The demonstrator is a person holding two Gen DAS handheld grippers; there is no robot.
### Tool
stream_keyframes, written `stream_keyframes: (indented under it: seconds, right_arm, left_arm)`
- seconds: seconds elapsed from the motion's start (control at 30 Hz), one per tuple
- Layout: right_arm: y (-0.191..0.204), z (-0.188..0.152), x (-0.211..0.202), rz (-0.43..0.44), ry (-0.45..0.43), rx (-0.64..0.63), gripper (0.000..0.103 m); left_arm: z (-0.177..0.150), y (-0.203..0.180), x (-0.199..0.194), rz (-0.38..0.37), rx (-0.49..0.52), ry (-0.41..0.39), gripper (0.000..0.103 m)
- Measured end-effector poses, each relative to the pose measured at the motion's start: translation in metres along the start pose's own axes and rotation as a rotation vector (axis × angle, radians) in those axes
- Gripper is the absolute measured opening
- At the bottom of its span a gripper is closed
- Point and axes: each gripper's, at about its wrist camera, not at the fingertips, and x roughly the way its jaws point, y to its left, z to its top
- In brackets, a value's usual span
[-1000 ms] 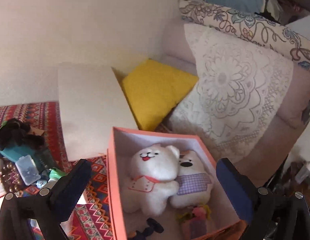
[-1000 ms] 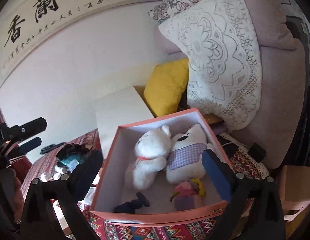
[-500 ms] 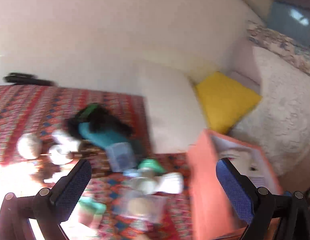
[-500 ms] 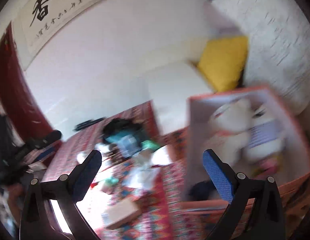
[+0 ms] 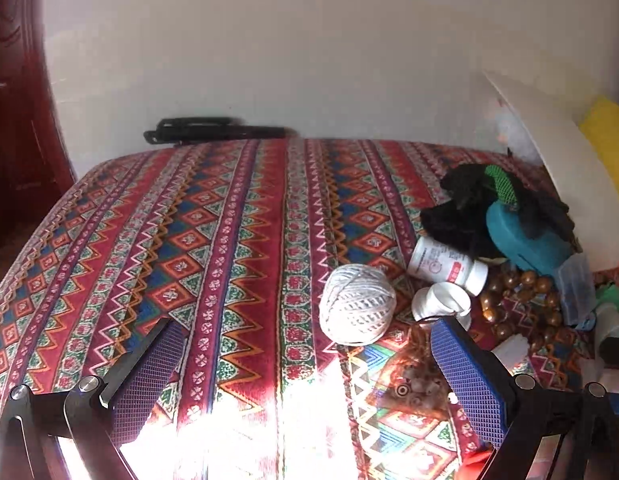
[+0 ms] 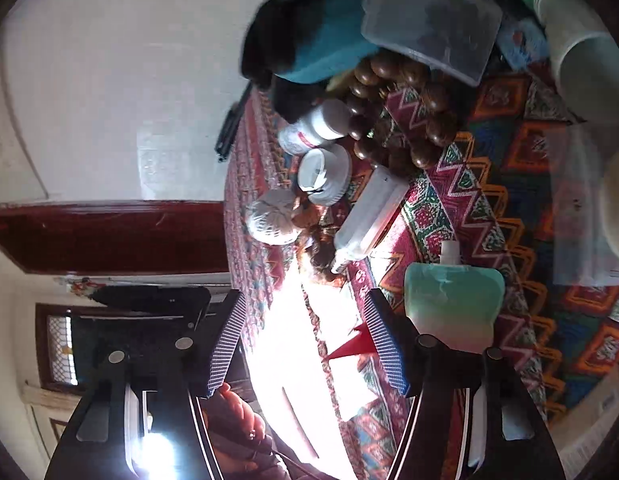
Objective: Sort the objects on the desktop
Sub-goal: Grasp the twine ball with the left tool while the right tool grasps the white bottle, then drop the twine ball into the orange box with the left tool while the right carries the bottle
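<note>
Clutter at one end of the patterned-cloth counter, both tongs spread wide and empty.

One white ball of string, one white pill bottle lying beside one open white jar, and one brown bead string. The left tongs and right tongs touch nothing. A second ago both views faced the pink box of plush bears; it is out of sight now.

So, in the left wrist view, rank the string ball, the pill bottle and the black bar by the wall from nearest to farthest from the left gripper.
1. String ball: just ahead of the left gripper, slightly right.
2. Pill bottle: farther right, lying on its side.
3. Black bar: at the table's far edge, against the wall.
</note>
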Motion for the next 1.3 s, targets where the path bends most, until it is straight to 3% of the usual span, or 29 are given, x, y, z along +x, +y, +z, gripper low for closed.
stream_keyframes:
  seconds: [0.2, 0.23, 0.3, 0.33, 0.37, 0.4, 0.47, 0.6, 0.77, 0.97, 1.3]
  right_arm:
    - [-0.011, 0.029, 0.05, -0.12, -0.048, 0.042, 0.06]
    - [-0.013, 0.033, 0.056, -0.13, -0.054, 0.042, 0.055]
    - [-0.014, 0.039, 0.063, -0.123, -0.058, 0.022, 0.035]
    - [-0.015, 0.042, 0.066, -0.113, -0.056, 0.016, 0.031]
    - [-0.018, 0.042, 0.067, -0.095, -0.048, 0.016, 0.031]
    - [-0.017, 0.038, 0.064, -0.083, -0.045, 0.009, 0.03]
    - [-0.015, 0.03, 0.056, -0.058, -0.039, -0.006, 0.03]
    - [-0.011, 0.013, 0.041, -0.01, -0.027, -0.034, 0.03]
    - [-0.004, -0.015, 0.016, 0.047, -0.016, -0.087, 0.03]
    - [0.013, -0.074, -0.054, 0.064, -0.028, -0.196, 0.03]
    - [0.012, -0.166, -0.158, 0.078, -0.079, -0.308, 0.03]
  left_arm:
    - [0.0, -0.016, 0.074, -0.061, 0.058, 0.117, 0.1]
    - [0.0, -0.017, 0.083, -0.061, 0.061, 0.126, 0.1]
    - [0.002, -0.02, 0.097, -0.064, 0.063, 0.14, 0.099]
    - [0.003, -0.022, 0.104, -0.065, 0.065, 0.147, 0.092]
    - [0.002, -0.023, 0.11, -0.071, 0.062, 0.165, 0.07]
    - [0.001, -0.024, 0.116, -0.08, 0.057, 0.188, 0.055]
    - [-0.003, -0.027, 0.114, -0.053, 0.053, 0.198, 0.054]
    - [-0.012, -0.03, 0.084, -0.028, 0.0, 0.2, 0.054]
    - [-0.031, -0.037, 0.019, 0.014, -0.055, 0.171, 0.054]
    - [-0.057, -0.063, -0.07, 0.057, -0.034, 0.097, 0.054]
    - [-0.075, -0.127, -0.184, 0.006, 0.1, -0.034, 0.055]
